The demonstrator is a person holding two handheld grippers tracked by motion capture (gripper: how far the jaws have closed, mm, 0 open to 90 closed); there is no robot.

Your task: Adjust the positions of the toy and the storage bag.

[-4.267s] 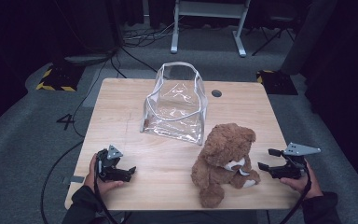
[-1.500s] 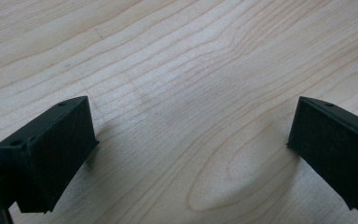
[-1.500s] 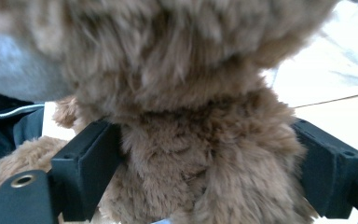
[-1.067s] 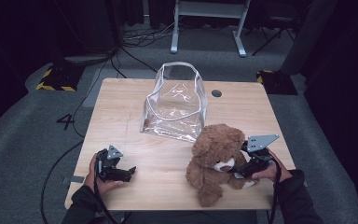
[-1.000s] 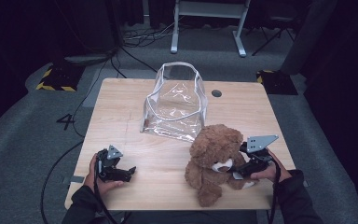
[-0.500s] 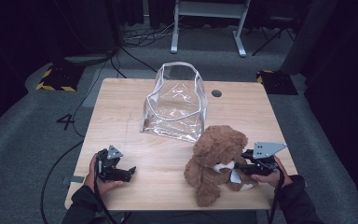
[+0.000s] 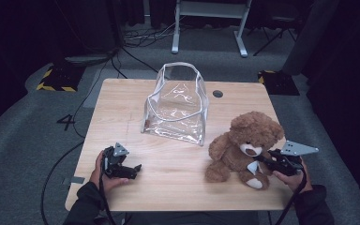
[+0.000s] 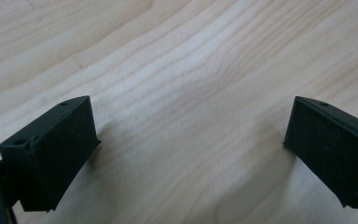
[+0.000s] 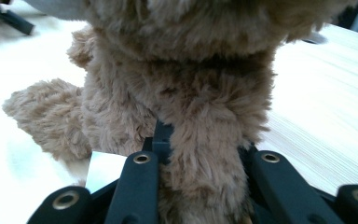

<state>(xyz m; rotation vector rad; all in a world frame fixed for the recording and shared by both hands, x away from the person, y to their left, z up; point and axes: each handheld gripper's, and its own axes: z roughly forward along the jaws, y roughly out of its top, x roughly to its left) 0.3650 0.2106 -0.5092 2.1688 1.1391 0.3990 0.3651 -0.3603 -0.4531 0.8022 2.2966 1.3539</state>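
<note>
Sitting upright near the right front part of the wooden surface [image 7: 122,108], a brown teddy bear [image 7: 243,145] is gripped by the right hand-held gripper [image 7: 268,161], whose jaws have just been closing and are now clamped on one furry limb of the bear, as is seen close up in the right gripper view [image 9: 200,186]. The bear's body is seen just inside the right edge of the surface, with a narrow strip of bare wood left between it and that edge. A white tag [image 9: 103,170] is seen beside the clamped limb.

A clear plastic bag [image 7: 178,105] is placed upright at the middle of the surface, its mouth open upward, near the bear but not touching it. A band of bare wood is left between bag and bear, and a wider open stretch is left in front of the bag toward the near edge.

The left hand-held gripper [image 7: 129,169] is held low at the left front part of the surface, well apart from the bag and the bear; its jaws are spread wide with nothing between them, bare wood being seen between the pads [image 8: 60,149] in the left gripper view. A small round hole [image 7: 218,93] is set in the surface near the far edge, behind the bag.
</note>
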